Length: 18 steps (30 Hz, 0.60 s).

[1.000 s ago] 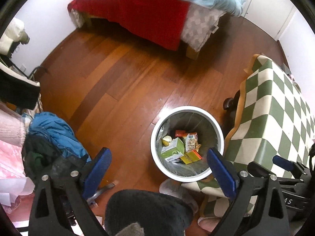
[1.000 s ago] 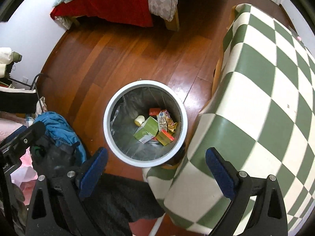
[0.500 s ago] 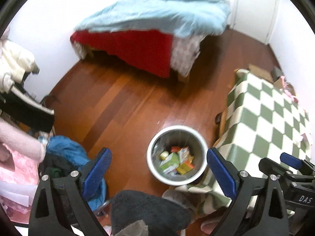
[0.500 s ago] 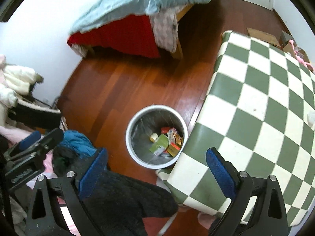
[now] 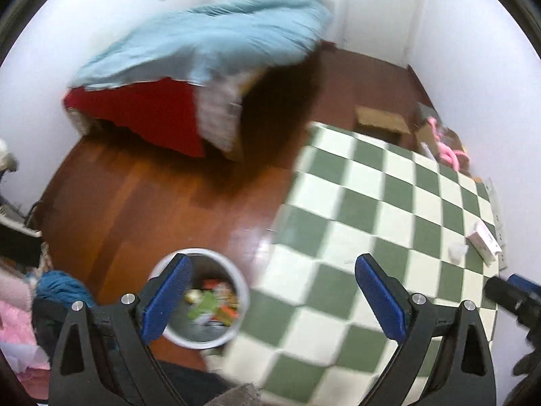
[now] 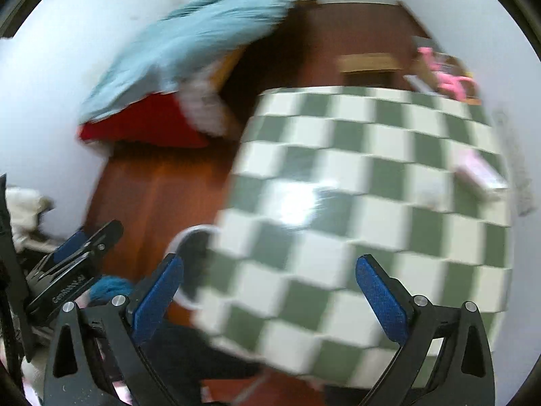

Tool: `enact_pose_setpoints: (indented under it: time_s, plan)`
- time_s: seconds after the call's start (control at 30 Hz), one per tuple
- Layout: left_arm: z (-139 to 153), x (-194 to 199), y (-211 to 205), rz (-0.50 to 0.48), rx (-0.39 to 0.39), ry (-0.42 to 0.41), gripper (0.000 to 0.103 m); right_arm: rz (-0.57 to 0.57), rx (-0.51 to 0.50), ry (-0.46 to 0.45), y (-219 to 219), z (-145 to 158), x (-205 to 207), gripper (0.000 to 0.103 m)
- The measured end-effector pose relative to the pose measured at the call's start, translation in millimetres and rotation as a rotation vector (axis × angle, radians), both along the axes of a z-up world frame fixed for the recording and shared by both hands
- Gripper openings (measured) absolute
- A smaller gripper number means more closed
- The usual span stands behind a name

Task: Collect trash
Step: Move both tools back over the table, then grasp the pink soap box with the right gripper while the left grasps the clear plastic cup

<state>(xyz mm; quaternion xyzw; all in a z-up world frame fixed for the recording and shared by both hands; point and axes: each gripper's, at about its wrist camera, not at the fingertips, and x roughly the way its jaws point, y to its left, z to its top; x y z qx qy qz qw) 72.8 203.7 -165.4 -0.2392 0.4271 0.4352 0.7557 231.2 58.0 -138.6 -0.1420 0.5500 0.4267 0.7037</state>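
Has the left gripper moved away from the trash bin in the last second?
Yes. The left gripper has risen and swung right: the trash bin has shrunk and slid lower left, and the checkered table now fills the view.

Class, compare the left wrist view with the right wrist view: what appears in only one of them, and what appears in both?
Only the left wrist view looks into the bin and shows its trash, blurred packets. Only the right wrist view shows the left gripper from the side. Both show the green-and-white checked tablecloth, a pink box on it, the bed's blue duvet, and open, empty jaws.
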Motion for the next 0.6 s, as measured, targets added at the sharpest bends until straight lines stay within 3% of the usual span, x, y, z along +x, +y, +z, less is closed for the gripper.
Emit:
enact_pose_setpoints:
  time_s: [0.13,0.3,0.43,0.6]
  plan:
    - [-46,83,-12,-0.061,-0.053,0.061,0.099,-0.072,-0.152,-0.059,-20,-32,96,0.103]
    - [-99,160,-22,-0.108,-0.097,0.134,0.099,-0.068,-0.375,-0.083,-26,-94,195,0.103]
    - [-125,193,-21,-0.117,-0.121,0.174,0.099,0.003,-0.509,-0.103,-15,-138,242,0.103]
    - [-136,216,-22,-0.140,-0.129,0.201,0.099,0.094,-0.605,-0.077,-2,-180,270,0.103]
